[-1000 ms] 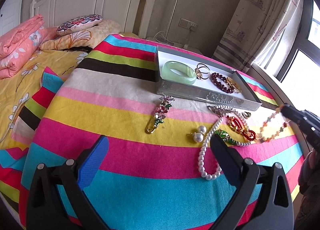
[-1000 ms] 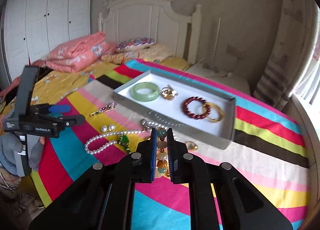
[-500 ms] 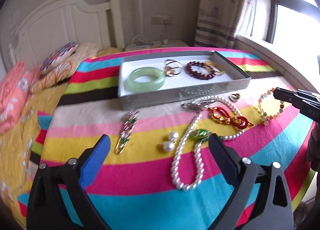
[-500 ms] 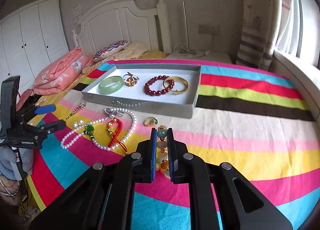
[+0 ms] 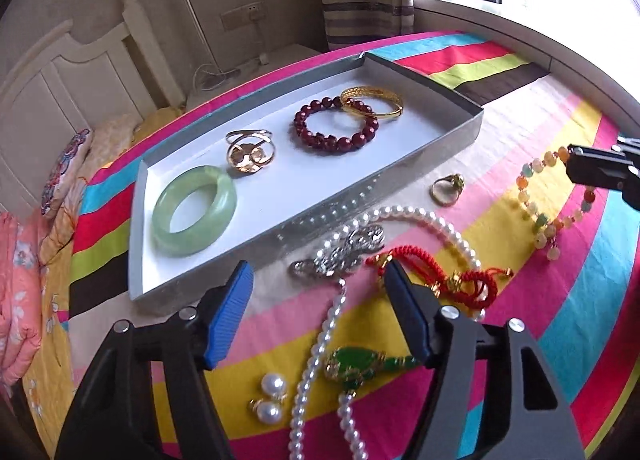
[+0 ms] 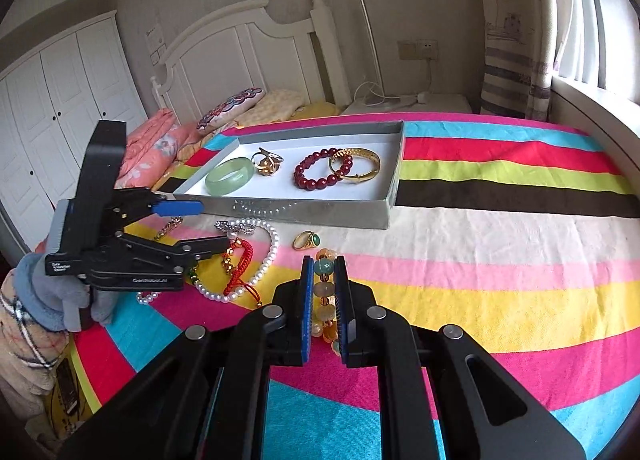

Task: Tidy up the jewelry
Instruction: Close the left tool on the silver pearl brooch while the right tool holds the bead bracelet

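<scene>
A grey tray (image 5: 460, 99) (image 6: 394, 195) holds a green jade bangle (image 5: 195, 210), a gold ring piece (image 5: 249, 150), a dark red bead bracelet (image 5: 335, 131) and a gold bangle (image 5: 372, 103). My left gripper (image 5: 320, 296) (image 6: 208, 225) is open above a silver brooch (image 5: 340, 252), beside a red cord bracelet (image 5: 436, 272) and a pearl necklace (image 5: 436, 223). My right gripper (image 6: 323, 280) is shut on a multicoloured bead bracelet (image 6: 325, 292) (image 5: 540, 215), held above the striped cloth.
On the striped cloth (image 6: 500, 227) lie a gold ring with a green stone (image 5: 446, 188) (image 6: 306, 240), a green pendant (image 5: 354, 368) and pearl earrings (image 5: 270, 398). A bed with pillows (image 6: 230, 107) lies behind; a windowsill (image 6: 600, 115) runs along the right.
My left gripper moved forward and right, close to the tray and over the brooch. My right gripper kept its hold on the bead bracelet and shifted slightly.
</scene>
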{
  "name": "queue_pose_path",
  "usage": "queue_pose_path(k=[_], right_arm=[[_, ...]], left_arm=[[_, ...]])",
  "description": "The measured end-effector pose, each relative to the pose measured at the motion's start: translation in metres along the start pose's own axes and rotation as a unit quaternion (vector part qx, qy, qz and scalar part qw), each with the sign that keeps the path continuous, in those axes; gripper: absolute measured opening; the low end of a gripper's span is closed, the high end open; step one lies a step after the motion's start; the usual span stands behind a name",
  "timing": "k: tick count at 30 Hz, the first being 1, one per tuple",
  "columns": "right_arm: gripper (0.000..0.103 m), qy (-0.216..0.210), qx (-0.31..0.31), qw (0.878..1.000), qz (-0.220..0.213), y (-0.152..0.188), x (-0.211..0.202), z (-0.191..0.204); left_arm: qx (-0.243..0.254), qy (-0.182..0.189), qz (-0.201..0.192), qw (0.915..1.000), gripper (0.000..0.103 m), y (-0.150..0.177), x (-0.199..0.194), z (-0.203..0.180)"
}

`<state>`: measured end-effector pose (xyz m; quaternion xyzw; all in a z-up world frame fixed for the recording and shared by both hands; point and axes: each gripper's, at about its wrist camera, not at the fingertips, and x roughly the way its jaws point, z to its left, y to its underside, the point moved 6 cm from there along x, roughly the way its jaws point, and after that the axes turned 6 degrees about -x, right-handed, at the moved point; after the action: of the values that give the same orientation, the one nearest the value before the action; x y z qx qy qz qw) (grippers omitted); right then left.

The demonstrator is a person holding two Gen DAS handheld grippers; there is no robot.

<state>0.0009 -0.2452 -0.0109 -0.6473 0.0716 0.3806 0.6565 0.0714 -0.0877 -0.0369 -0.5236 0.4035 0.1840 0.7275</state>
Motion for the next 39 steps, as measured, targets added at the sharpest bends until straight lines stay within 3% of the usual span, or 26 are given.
queue_pose_path(k=[4, 7, 8, 11, 15, 21, 30, 39], right_arm=[[0.011, -0.006, 0.005, 1.000, -0.002, 0.000, -0.001, -0.001], [0.011, -0.008, 0.006, 1.000, -0.002, 0.000, -0.001, -0.001], [0.011, -0.008, 0.006, 1.000, -0.002, 0.000, -0.001, 0.000], [0.011, -0.008, 0.006, 1.000, -0.003, 0.000, -0.001, 0.000], [0.011, -0.008, 0.006, 1.000, -0.002, 0.000, -0.001, -0.001], [0.011, -0.008, 0.007, 1.000, -0.003, 0.000, -0.001, -0.001], [0.011, -0.008, 0.006, 1.000, -0.003, 0.000, -0.001, -0.001], [0.011, -0.007, -0.001, 1.000, -0.010, -0.004, -0.004, 0.001]], left_arm=[[0.000, 0.011, 0.005, 0.9999, 0.063, -0.007, 0.006, -0.002], [0.002, 0.038, 0.010, 0.9992, 0.044, -0.007, 0.008, -0.007], [-0.001, 0.046, 0.011, 0.9989, 0.042, -0.007, 0.008, -0.008], [-0.008, 0.056, -0.005, 0.9984, 0.023, -0.008, 0.001, -0.008], [-0.042, 0.103, -0.021, 0.9936, 0.010, -0.013, -0.011, -0.002], [-0.074, 0.127, -0.022, 0.9888, 0.009, -0.014, -0.019, 0.010], [-0.155, 0.209, -0.015, 0.9654, 0.009, -0.009, -0.021, 0.032], [-0.174, 0.224, -0.027, 0.9587, 0.009, -0.014, -0.034, 0.044]])
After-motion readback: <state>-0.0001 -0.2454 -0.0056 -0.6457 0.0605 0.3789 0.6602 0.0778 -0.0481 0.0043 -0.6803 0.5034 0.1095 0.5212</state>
